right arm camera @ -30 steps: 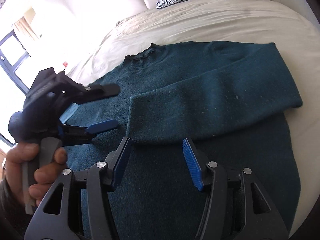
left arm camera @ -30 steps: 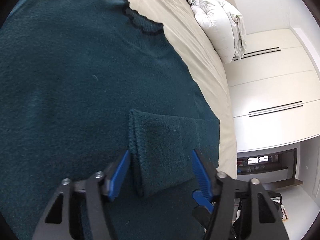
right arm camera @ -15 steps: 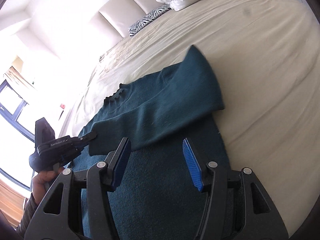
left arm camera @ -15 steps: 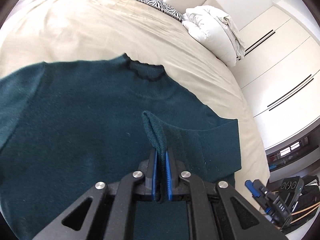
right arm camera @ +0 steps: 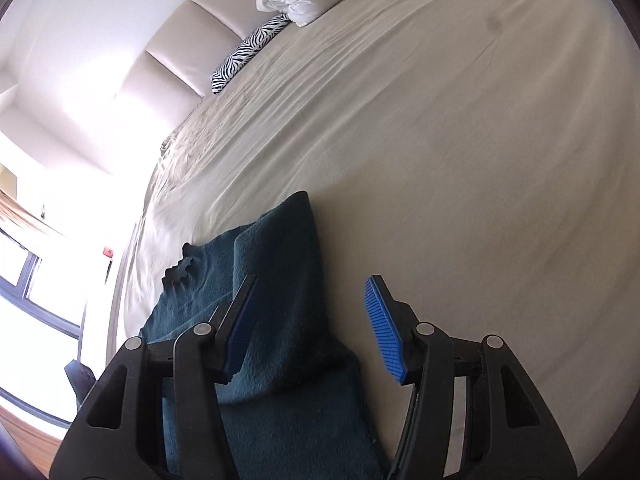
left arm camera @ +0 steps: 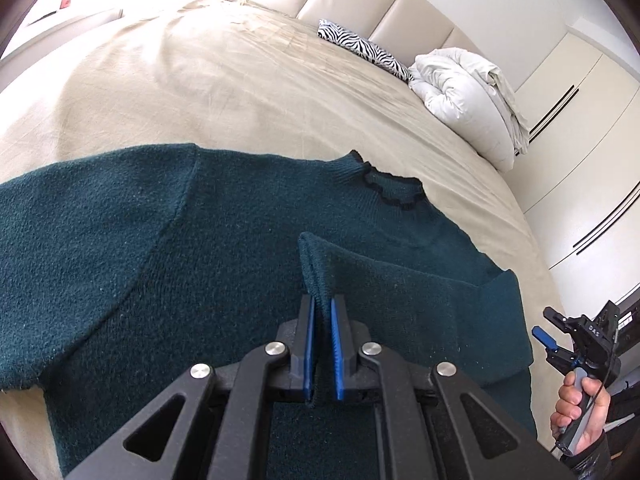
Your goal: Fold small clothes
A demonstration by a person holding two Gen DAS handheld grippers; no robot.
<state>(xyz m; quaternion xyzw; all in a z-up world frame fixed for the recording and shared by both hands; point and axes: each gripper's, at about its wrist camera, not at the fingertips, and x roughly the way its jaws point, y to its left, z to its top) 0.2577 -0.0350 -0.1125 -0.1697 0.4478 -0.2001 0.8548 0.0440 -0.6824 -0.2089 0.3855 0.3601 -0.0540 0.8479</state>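
A dark teal knit sweater (left arm camera: 224, 248) lies flat on the beige bed (left arm camera: 240, 92), collar toward the headboard. One sleeve (left arm camera: 400, 292) is folded across the body. My left gripper (left arm camera: 321, 312) is shut on that sleeve's cuff and holds it a little above the body. My right gripper (right arm camera: 310, 320) is open and empty over the sweater's right edge (right arm camera: 280, 320). It also shows at the right edge of the left wrist view (left arm camera: 560, 340), held in a hand.
A white folded duvet (left arm camera: 468, 96) and a zebra-print pillow (left arm camera: 360, 46) lie by the padded headboard (left arm camera: 384, 4). White wardrobe doors (left arm camera: 592, 152) stand to the right. A window (right arm camera: 36, 320) is at the left. Bare bed sheet (right arm camera: 460, 160) stretches beyond the sweater.
My left gripper closed on the folded sleeve's cuff and lifted it. My right gripper swung right, off the sweater's middle to its right edge.
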